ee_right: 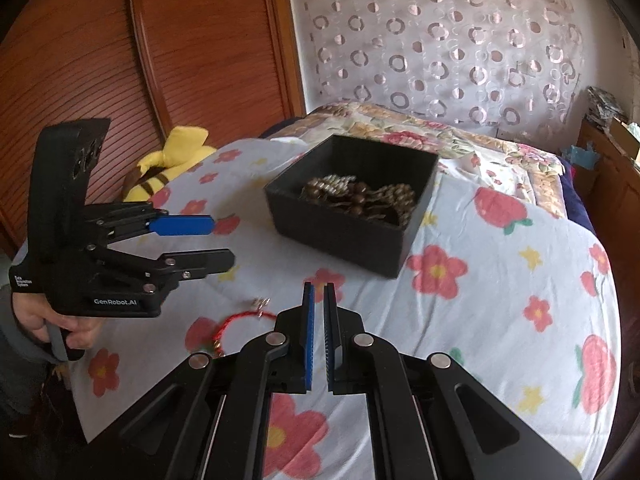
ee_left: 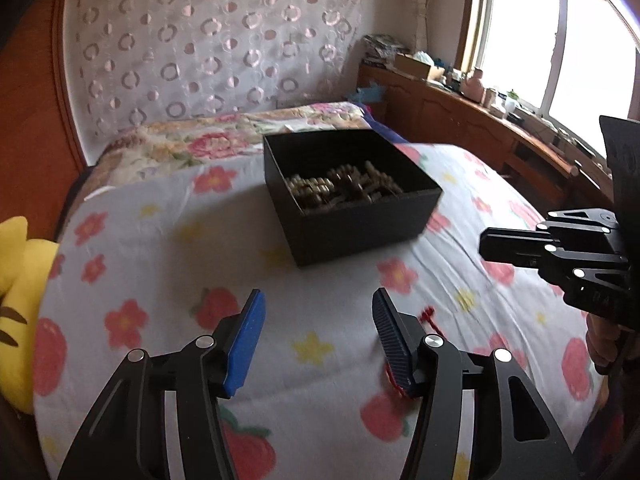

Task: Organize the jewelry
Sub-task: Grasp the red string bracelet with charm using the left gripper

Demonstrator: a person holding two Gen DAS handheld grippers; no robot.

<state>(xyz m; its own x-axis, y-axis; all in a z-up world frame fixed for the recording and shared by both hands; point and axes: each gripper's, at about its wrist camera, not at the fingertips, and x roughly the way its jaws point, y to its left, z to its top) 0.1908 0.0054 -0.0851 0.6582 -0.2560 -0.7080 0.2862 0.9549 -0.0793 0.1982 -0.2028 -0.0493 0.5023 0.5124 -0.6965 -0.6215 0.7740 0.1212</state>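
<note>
Lying just beside the spread left claw [ee_left: 318, 334], the red bracelet [ee_right: 236, 322] stays ungripped; right claw [ee_right: 319, 336] nearly closed, empty.

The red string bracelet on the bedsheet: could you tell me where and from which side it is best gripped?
I would grip the red string bracelet across its bare cord arc, coming straight down from above. It lies flat and limp on the sheet, so no side offers an edge. The open left gripper hovers nearest.

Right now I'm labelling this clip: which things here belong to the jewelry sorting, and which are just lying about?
Part of the job:
black box
beaded jewelry inside it
red string bracelet on the bedsheet
left tongs, open
right tongs, nearly shut, empty

Just lying about:
yellow plush toy
floral quilt
clutter on the wooden ledge
</note>
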